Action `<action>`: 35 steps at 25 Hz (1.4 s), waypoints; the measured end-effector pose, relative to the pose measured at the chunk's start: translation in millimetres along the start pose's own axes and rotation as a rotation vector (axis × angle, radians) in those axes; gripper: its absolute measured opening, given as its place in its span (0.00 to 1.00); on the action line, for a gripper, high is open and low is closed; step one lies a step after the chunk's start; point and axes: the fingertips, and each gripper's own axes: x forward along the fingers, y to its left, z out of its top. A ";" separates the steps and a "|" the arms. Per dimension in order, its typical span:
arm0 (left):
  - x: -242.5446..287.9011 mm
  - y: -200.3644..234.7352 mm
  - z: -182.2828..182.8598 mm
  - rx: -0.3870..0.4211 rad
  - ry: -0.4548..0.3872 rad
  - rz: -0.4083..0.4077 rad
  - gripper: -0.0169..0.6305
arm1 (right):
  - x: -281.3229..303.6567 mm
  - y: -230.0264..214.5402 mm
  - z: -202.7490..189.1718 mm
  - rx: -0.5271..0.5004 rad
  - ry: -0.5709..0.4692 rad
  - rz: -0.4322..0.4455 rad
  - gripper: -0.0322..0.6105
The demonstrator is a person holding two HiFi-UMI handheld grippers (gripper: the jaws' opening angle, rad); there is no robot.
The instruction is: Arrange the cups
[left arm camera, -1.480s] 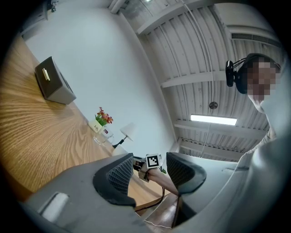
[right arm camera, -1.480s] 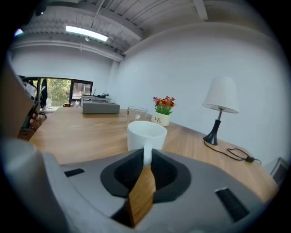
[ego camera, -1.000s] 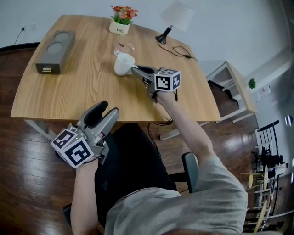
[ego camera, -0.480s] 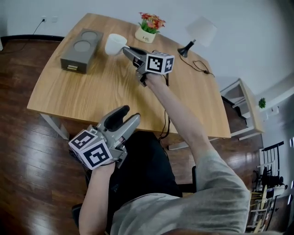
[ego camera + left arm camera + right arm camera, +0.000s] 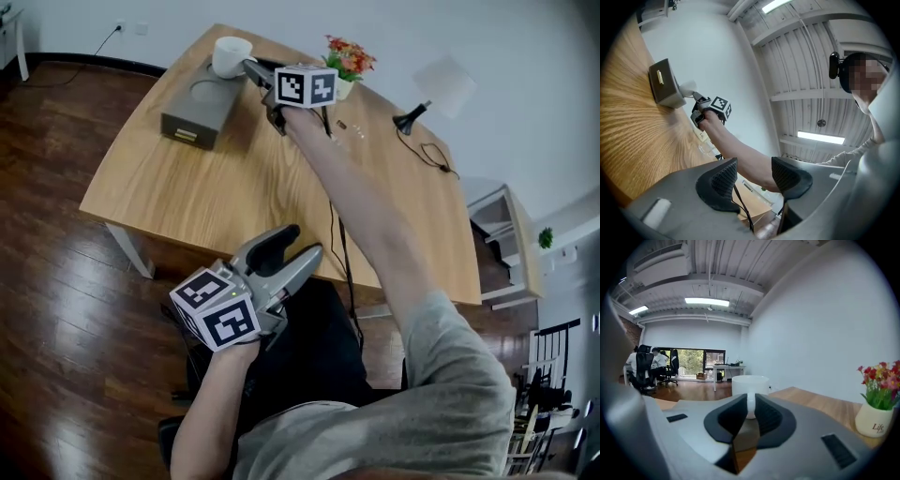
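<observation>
A white cup (image 5: 230,54) hangs above the far left corner of the wooden table (image 5: 216,192), over the grey two-hole cup holder (image 5: 201,102). My right gripper (image 5: 251,68) is shut on the cup's handle; in the right gripper view the cup (image 5: 750,386) stands upright just beyond the pads (image 5: 765,416). My left gripper (image 5: 292,249) is open and empty, held off the table's near edge over my lap. From the left gripper view the pads (image 5: 723,176) stand apart, with the cup (image 5: 687,87) and holder (image 5: 663,84) far off.
A flower pot (image 5: 345,62) stands at the table's back edge, right of the right gripper. A lamp (image 5: 441,86) with its cable and small clear items (image 5: 351,128) lie further right. People sit at desks far off in the right gripper view.
My right gripper has carried the white cup from the middle of the table leftward and away, up over the grey holder. The left gripper has stayed put.
</observation>
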 end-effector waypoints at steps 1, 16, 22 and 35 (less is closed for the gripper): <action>-0.6 0.4 0.6 -0.002 -0.001 -0.001 0.40 | 4.1 -1.0 -0.7 0.016 -0.003 0.000 0.15; -9.6 7.2 3.8 -0.012 -0.003 0.006 0.40 | -78.8 37.6 -46.2 0.005 0.055 0.062 0.31; -7.1 6.6 -2.6 -0.012 0.016 0.012 0.40 | -198.7 33.3 -109.5 0.076 0.099 0.090 0.22; 1.7 9.7 -16.1 0.012 0.061 0.019 0.40 | -289.9 -118.1 -146.7 0.013 0.182 -0.352 0.31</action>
